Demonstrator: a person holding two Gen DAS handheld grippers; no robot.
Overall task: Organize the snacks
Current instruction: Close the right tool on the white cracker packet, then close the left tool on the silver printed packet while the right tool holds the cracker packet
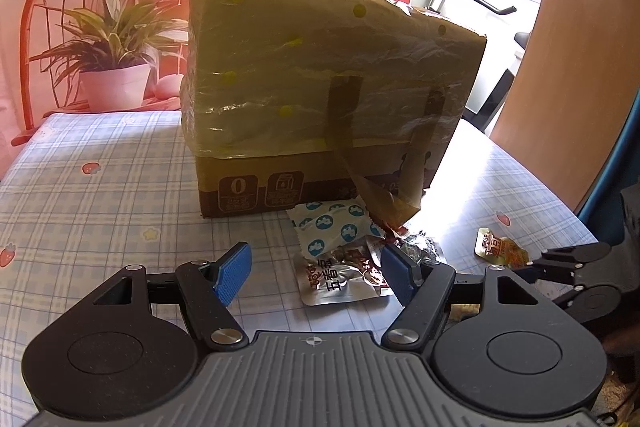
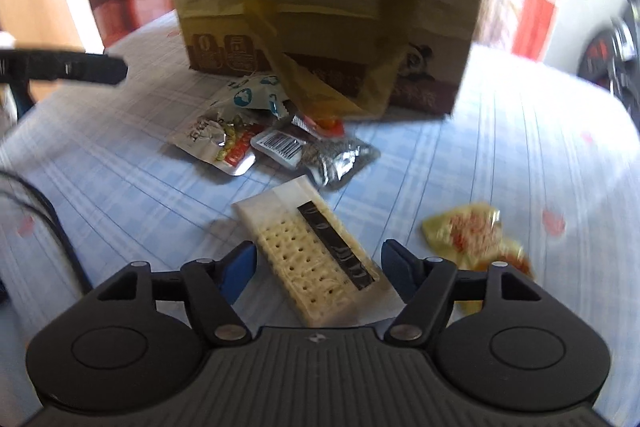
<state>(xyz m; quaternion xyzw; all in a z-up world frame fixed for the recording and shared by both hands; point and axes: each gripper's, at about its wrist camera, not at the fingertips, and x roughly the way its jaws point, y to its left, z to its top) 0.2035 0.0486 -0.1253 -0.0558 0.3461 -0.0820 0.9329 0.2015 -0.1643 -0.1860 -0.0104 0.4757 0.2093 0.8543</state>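
A taped cardboard box (image 1: 320,87) stands on the checked tablecloth (image 1: 100,195); it also shows in the right wrist view (image 2: 320,7). Several snack packets lie before it: a white packet with blue circles (image 1: 332,227), a silver packet with red print (image 1: 344,279), a silver crumpled one (image 2: 340,159) and a barcode packet (image 2: 280,145). My left gripper (image 1: 316,273) is open, just short of the silver packet. My right gripper (image 2: 318,273) is open, its fingers either side of a cracker pack (image 2: 312,255). A yellow packet (image 2: 472,235) lies right of it.
A potted plant (image 1: 112,67) and an orange chair (image 1: 80,7) stand behind the table at left. A wooden panel (image 1: 568,47) is at the right. The right gripper's fingers (image 1: 568,263) show at the left view's right edge. A dark cable (image 2: 48,223) lies at left.
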